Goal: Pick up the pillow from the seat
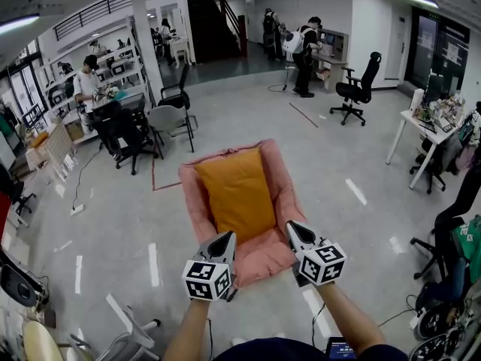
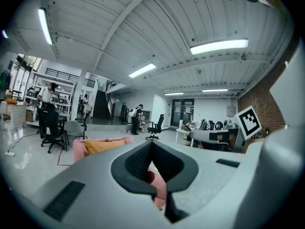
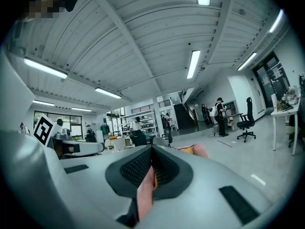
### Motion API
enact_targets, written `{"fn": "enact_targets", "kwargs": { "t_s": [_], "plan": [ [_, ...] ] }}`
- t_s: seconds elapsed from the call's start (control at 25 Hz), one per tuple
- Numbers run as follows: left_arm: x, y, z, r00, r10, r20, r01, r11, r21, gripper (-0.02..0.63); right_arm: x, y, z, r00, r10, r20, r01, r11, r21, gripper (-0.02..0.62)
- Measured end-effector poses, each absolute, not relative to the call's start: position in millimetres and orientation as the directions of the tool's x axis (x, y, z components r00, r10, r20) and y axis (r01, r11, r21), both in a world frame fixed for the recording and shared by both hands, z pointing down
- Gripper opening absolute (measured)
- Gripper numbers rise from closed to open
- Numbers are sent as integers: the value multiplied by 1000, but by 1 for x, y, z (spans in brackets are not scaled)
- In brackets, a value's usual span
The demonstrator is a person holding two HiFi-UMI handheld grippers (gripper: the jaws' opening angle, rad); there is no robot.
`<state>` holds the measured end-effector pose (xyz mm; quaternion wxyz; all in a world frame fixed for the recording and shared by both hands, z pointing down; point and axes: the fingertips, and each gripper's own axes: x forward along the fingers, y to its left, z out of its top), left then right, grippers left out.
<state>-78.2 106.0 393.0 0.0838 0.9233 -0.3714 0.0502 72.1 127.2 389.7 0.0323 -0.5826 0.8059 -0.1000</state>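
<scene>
No legible text, brand, number or sign appears in any view. The left marker cube (image 1: pixel 207 279) and the right marker cube (image 1: pixel 322 262) carry only black-and-white square code patterns (no letters or digits). Anything printed farther off is too small to resolve.

Grey left gripper (image 1: pixel 225 239), right gripper (image 1: pixel 294 229) — black ribbed fingers (image 2: pixel 137 164), marker cubes (image 1: pixel 208 280), dark top (image 1: pixel 293 350)

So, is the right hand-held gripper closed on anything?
Shut on the pink padded fabric seat: a pink fold sits pinched between the right hand-held gripper's closed jaws.
</scene>
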Motion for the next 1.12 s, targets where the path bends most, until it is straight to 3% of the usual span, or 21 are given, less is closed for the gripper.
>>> {"fn": "enact_targets", "kwargs": {
  "t_s": [1.12],
  "plan": [
    [-10, 124, 407, 669, -724, 170, -743, -658, 121, 3, 144, 140, 400, -366, -929, 43, -918, 354, -180, 17]
  ]
}}
